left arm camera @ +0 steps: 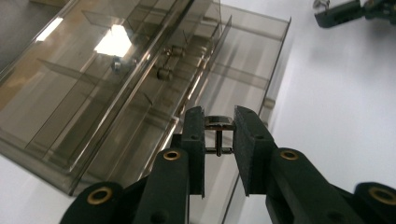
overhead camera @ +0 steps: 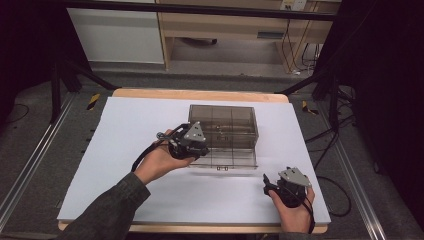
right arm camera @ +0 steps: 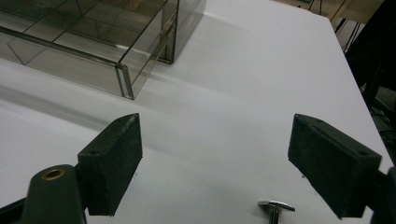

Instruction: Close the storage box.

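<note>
Your left gripper (left arm camera: 219, 135) has its jaws drawn in narrow on the small metal handle (left arm camera: 219, 123) of the lower drawer (left arm camera: 254, 60), the pads pressing it from both sides. That drawer stands part of the way out of the smoky clear drawer box (overhead camera: 222, 126) in the middle of the white table (overhead camera: 135, 125), and in the high view your left hand (overhead camera: 160, 162) sits right at the box's front. Pull straight along the drawer's own line, level with the table, so the thin walls do not bind in the frame; I judge that a sideways tug could drag the light box across the sheet. Keep the squeeze steady on the handle's bar, not on its slim post. Your right gripper (right arm camera: 215, 163) rests well apart near the table's front right corner, jaws wide and holding nothing, with a loose metal knob (right arm camera: 275, 207) lying just before them; bring it over to steady the box if it starts to slide.
</note>
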{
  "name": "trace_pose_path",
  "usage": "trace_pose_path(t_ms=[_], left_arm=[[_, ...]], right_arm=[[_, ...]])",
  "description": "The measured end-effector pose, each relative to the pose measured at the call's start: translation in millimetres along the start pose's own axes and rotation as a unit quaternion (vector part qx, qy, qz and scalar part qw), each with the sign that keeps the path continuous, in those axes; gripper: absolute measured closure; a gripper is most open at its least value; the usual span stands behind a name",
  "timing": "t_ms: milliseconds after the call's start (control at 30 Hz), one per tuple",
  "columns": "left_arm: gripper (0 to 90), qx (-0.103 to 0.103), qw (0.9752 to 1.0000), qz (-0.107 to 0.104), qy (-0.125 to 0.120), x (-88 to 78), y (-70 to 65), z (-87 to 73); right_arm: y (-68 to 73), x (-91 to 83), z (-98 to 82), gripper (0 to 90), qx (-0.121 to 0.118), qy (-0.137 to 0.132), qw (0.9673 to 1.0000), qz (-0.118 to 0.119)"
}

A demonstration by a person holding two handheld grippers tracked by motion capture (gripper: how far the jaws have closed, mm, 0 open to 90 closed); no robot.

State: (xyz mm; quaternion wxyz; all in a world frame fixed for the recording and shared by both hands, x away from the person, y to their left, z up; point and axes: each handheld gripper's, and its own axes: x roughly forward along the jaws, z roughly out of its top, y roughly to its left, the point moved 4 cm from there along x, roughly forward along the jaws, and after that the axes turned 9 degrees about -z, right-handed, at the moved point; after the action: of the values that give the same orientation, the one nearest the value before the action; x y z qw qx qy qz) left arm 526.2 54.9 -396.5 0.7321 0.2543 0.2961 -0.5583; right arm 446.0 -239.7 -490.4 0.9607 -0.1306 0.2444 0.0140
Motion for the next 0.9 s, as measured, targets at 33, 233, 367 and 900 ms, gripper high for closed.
trace_pose_path(t_ms=[33, 233, 367, 900], left_arm=[[74.8, -0.002, 1.0000, -0.003, -0.005, 2.5, 0.0, 0.8], [74.8, -0.020, 0.9993, -0.009, -0.031, 21.0, 2.0, 4.3], [74.8, -0.034, 0.9985, -0.014, -0.040, 34.9, 4.0, 5.7], [74.7, -0.043, 0.9988, -0.022, -0.005, 66.7, 5.7, 0.2]], right_arm=[[-0.3, 0.0, 0.0, 17.9, 0.001, 0.000, 1.0000, -0.001], [-2.1, 0.3, -0.2, 17.8, 0.004, 0.000, 1.0000, -0.005], [-4.3, -0.2, -0.4, 17.9, 0.007, 0.000, 0.9999, -0.010], [-10.0, 1.2, -3.4, 17.7, 0.017, 0.012, 0.9996, -0.021]])
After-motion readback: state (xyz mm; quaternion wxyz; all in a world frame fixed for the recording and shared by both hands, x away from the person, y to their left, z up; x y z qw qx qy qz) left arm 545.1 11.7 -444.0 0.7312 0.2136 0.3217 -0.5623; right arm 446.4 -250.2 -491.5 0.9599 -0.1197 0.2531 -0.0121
